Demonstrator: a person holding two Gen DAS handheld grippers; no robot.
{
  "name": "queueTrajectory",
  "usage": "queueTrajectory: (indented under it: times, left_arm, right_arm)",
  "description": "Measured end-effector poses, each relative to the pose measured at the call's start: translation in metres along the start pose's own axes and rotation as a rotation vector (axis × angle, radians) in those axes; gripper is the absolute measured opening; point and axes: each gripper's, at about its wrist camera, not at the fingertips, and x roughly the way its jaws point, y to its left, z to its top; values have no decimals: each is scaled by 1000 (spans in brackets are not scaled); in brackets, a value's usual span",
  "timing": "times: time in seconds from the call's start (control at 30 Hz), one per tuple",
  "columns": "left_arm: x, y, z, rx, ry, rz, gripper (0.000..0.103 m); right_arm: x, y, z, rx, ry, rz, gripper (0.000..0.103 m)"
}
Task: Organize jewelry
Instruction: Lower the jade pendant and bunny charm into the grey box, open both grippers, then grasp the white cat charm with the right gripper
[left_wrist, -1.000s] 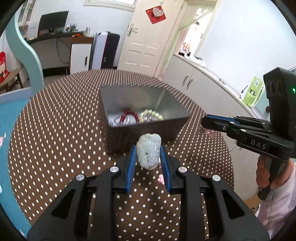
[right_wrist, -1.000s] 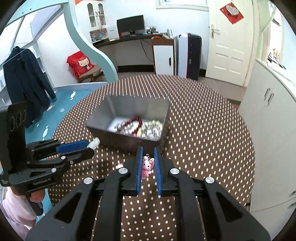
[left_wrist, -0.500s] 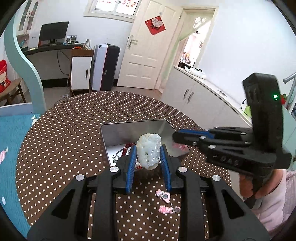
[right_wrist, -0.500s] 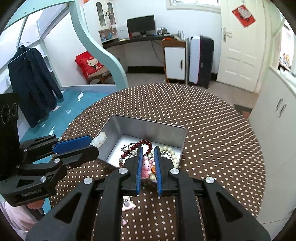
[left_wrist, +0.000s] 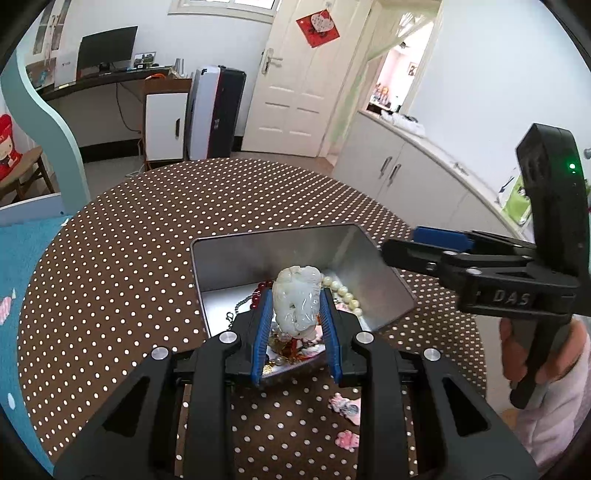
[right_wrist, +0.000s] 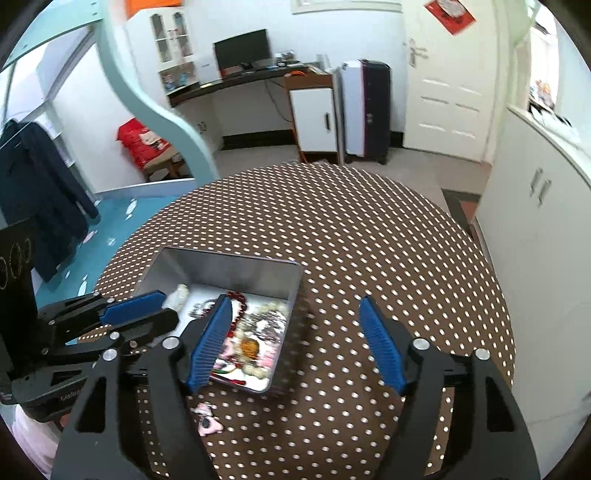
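The right gripper (right_wrist: 299, 343) had just let go: a sec earlier its jaws were pinched on a small pink charm, now they stood wide apart w/ nothing between them, hanging over the near corner of the metal tin (right_wrist: 236, 264). That charm had prob. dropped in among the beads already there, so one more piece was sorted. The left gripper (left_wrist: 295, 314) was clamped on a white carved pendant (left_wrist: 297, 302), which had gone from in front of the tin to above its opening, so its drop looked next. Two pink charms (left_wrist: 345, 404) lay on the dotted tablecloth (left_wrist: 110, 277) just beside the tin, not yet sorted. Readable text: "DAS" on the right gripper's body; the left one's label was only partly legible.
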Motion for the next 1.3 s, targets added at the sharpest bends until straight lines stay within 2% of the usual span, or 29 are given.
queueTrajectory:
  times: [0.27,0.57,1.1,1.13,1.23,1.3]
  left_arm:
    - [22,-10,6,37,38,56,26]
    - [38,-20,8,82,63,121,26]
    - [34,-16,8,78,72,130,27]
    - [30,-16,7,79,67,127,28]
    - [19,-18,3,81,49,123,41]
    - [11,-19,1,86,37,120,41]
  right_arm:
    - [0,-16,-10,55,23,-33,70]
    - [4,-24,-7,68,28,-32,77]
    - [-3,-30,-12,107,26,-33,84]
    - [-5,-30,-14,111,24,-33,84]
    - [-11,-30,-19,120,20,-37,85]
    - [-16,-29,-24,123,21,-35,86]
